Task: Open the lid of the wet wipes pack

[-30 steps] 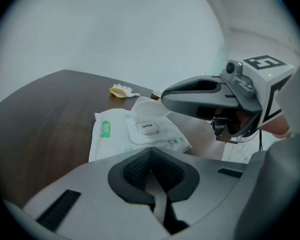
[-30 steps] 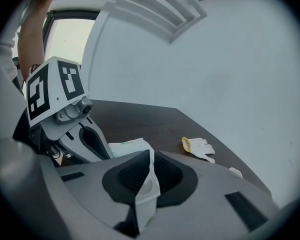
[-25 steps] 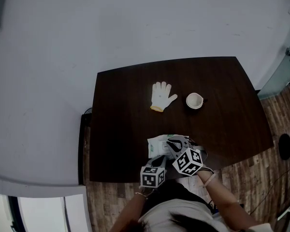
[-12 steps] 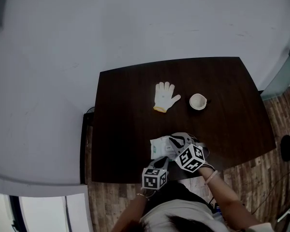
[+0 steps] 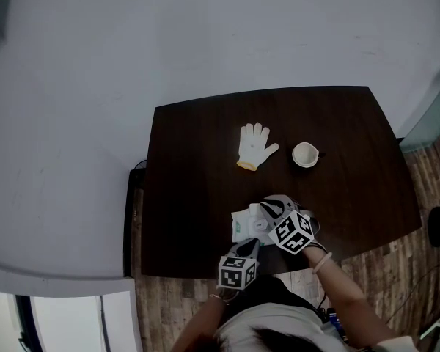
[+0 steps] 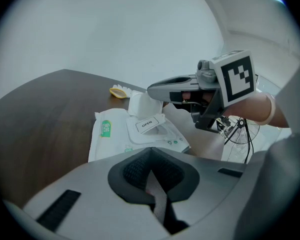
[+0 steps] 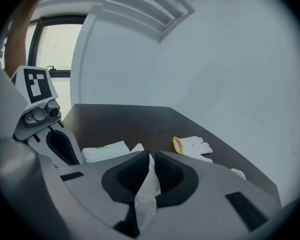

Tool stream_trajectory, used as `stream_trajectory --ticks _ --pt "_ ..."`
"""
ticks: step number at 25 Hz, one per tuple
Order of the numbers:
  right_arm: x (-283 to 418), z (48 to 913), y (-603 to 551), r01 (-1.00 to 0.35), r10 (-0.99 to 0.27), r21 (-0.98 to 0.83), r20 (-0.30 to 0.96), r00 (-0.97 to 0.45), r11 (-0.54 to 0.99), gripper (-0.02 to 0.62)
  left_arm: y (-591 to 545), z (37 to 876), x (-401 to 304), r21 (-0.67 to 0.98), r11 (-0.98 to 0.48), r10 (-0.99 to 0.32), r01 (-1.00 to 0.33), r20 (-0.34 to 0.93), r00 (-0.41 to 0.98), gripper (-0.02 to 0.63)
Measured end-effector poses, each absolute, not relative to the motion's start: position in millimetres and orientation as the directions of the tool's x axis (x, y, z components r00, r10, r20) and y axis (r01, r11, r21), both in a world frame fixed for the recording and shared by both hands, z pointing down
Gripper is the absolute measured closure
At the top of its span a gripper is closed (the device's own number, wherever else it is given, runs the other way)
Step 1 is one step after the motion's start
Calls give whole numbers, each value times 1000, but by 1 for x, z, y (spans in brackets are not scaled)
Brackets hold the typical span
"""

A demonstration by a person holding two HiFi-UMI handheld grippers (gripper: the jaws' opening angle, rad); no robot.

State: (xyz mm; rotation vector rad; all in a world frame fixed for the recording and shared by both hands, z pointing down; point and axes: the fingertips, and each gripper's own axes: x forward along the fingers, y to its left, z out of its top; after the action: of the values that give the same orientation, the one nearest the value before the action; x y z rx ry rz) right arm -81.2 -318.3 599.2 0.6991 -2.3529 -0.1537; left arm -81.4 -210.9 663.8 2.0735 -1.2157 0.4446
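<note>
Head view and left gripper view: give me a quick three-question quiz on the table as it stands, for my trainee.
1. True or false: the white glove lies on top of the wet wipes pack.
2. In the head view, what stands to the right of the glove? A) a small white cup B) a bottle C) a sponge
3. Fill in: the label on the pack reads ____.

Key: 1 false, they lie apart on the table; 2 A; 3 OPEN.
</note>
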Motion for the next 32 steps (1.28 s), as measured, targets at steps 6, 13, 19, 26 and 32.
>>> stream_trajectory --ticks 6,13,19,26,32 --pt "-82 605 -327 -447 -510 262 583 -633 855 549 -211 664 -82 390 -330 -626 -860 591 508 592" --pt "-82 616 -339 -476 -495 203 591 -637 855 548 -213 664 -82 393 -325 -628 -860 590 507 592" --pt "-81 624 -346 -497 -481 156 603 -637 853 546 -213 665 -82 395 -324 -628 -859 590 508 592" --pt "-80 639 -353 -525 -470 109 624 -625 844 541 -213 665 -83 400 -322 -629 -858 587 510 592" --pt "-80 649 -354 -526 -451 92 651 -611 846 568 -213 664 -83 403 -321 -626 -857 589 511 592"
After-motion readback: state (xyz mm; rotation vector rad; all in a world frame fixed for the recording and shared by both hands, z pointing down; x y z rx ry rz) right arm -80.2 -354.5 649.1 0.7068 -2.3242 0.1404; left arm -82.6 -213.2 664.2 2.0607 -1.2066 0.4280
